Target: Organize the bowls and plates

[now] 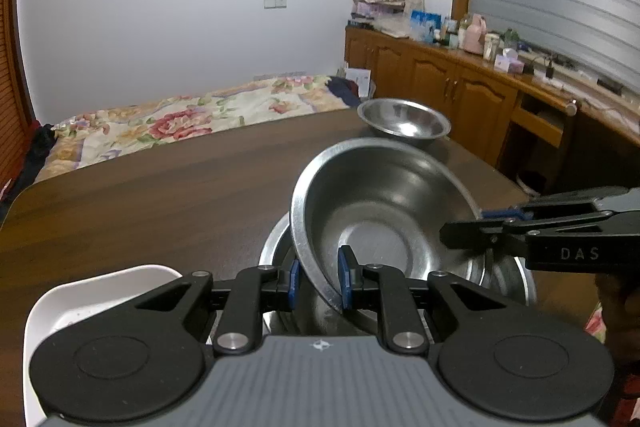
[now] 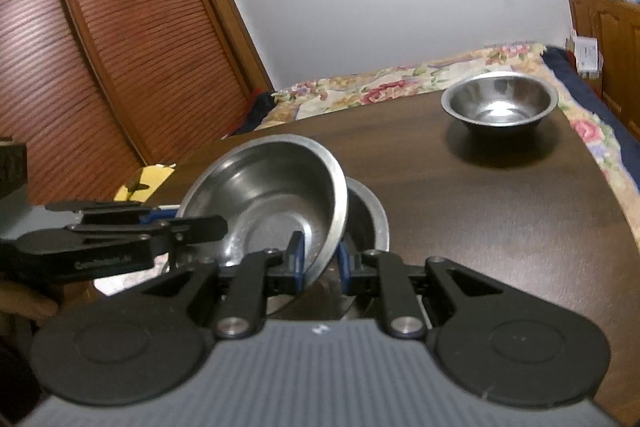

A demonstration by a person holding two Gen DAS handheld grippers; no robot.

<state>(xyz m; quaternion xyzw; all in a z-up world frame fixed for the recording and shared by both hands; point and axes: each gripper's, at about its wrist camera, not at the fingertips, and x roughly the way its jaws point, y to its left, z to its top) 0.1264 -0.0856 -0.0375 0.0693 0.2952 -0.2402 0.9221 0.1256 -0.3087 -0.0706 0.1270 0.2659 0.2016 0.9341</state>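
Observation:
A steel bowl (image 1: 380,211) (image 2: 264,195) hangs tilted over a second steel bowl (image 1: 276,247) (image 2: 372,215) that sits on the dark wooden table (image 1: 160,187). My left gripper (image 1: 320,281) (image 2: 192,223) is shut on the tilted bowl's near-left rim. From the other side, my right gripper (image 2: 320,263) (image 1: 476,227) is shut on the opposite rim. A third steel bowl (image 1: 404,123) (image 2: 500,103) stands alone at the table's far end. A white plate (image 1: 92,291) lies on the table left of the lower bowl, partly hidden by my left gripper.
A bed with a floral cover (image 1: 180,123) lies beyond the table's far edge. Wooden cabinets (image 1: 460,83) topped with bottles and boxes run along the right wall. A slatted wooden wardrobe (image 2: 100,47) stands to the left.

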